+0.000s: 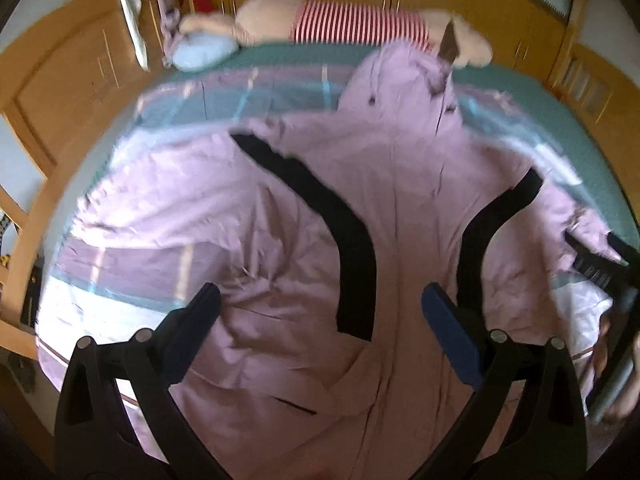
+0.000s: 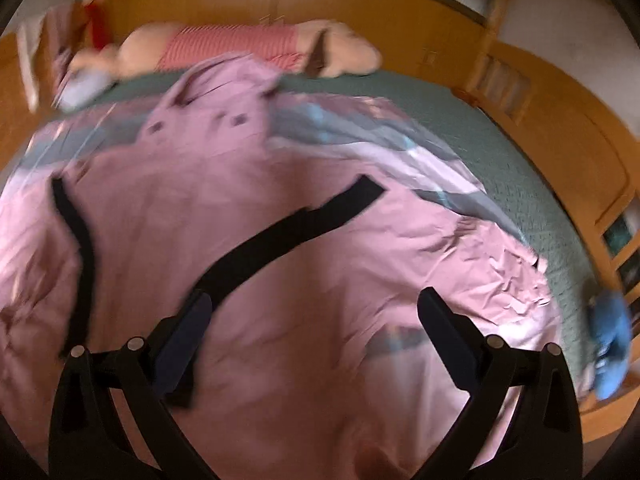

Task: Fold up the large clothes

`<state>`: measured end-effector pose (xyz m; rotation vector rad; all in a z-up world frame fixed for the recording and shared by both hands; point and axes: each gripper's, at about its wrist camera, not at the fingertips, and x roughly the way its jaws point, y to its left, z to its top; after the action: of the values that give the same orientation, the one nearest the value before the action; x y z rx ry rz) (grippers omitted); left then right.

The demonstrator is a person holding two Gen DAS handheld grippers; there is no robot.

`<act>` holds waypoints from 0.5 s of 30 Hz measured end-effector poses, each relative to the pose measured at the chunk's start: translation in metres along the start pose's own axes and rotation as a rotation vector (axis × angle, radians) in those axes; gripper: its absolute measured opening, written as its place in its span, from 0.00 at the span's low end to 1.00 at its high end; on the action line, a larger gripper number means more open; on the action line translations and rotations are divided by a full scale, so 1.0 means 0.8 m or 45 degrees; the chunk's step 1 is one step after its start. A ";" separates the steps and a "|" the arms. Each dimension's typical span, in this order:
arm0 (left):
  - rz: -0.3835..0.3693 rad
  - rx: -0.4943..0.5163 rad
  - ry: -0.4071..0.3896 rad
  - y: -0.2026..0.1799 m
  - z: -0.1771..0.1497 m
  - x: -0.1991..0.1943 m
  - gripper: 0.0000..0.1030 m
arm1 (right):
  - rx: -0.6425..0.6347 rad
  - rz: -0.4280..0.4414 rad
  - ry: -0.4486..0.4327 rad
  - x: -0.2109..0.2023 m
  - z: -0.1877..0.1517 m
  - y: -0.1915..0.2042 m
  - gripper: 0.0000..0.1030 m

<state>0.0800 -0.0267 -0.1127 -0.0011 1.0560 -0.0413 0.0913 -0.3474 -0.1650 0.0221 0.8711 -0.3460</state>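
Pink hooded jacket with black stripes (image 1: 400, 208) is spread flat on green bed (image 2: 500, 152); left gripper (image 1: 320, 312) and right gripper (image 2: 312, 320) are held spread wide, empty, above it.

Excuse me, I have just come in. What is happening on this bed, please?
A person holds a two-finger gripper in each hand above a large pink hooded jacket with black side stripes, spread flat on the bed's green cover. The left gripper and the right gripper are both open and grip nothing; no fold is made yet. A big plush toy in a red-striped shirt lies along the headboard, beyond the jacket's hood.
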 end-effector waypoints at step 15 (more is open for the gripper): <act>-0.030 -0.031 0.071 0.006 -0.007 0.091 0.98 | 1.223 0.373 0.616 0.181 -0.079 -0.213 0.99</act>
<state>0.1110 -0.0245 -0.1787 -0.0347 1.1119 -0.0500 0.0776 -0.5402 -0.2945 1.1502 1.0863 -0.4634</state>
